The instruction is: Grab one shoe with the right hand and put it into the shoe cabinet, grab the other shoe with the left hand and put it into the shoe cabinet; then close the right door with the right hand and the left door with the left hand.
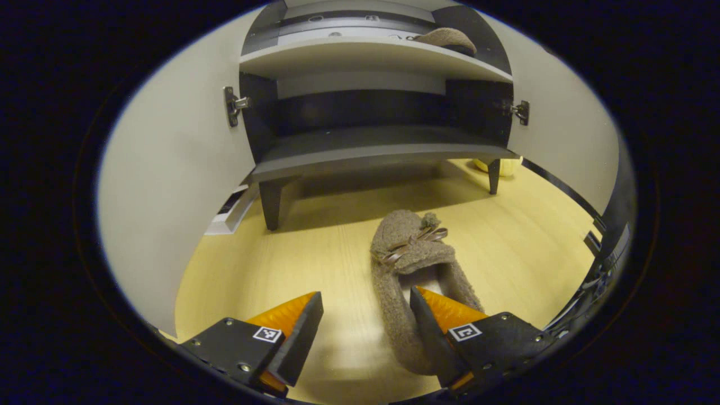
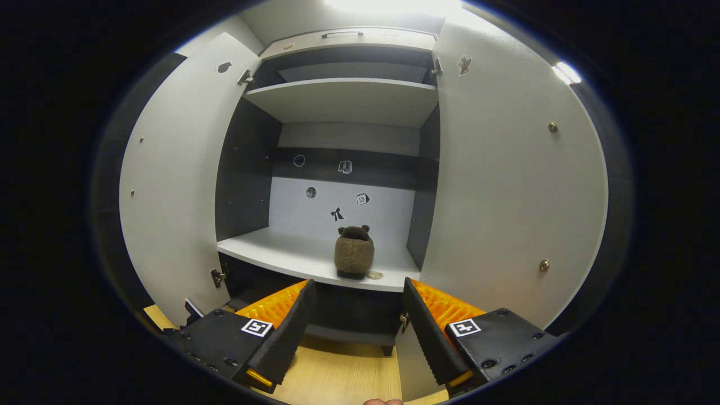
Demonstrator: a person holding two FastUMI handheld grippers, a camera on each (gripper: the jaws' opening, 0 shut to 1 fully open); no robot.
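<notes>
A fuzzy brown slipper with a small bow (image 1: 413, 264) lies on the wooden floor (image 1: 315, 253) in front of the cabinet, toe toward it. My left gripper (image 1: 365, 315) is open just above the floor; its right finger sits inside the slipper's heel opening, its left finger is out on bare floor. The other brown slipper (image 2: 354, 253) stands on the cabinet's middle shelf (image 2: 281, 247), near the right side; it also peeks over the shelf edge (image 1: 447, 38) in the left gripper view. My right gripper (image 2: 355, 318) is open and empty, a short way back from that shelf.
The shoe cabinet (image 2: 349, 101) has both doors swung wide: left door (image 2: 180, 180), right door (image 2: 506, 185). In the left gripper view the doors (image 1: 174, 169) flank a dark lower shelf (image 1: 371, 146) on short legs. A yellow object (image 1: 500, 166) lies behind the right leg.
</notes>
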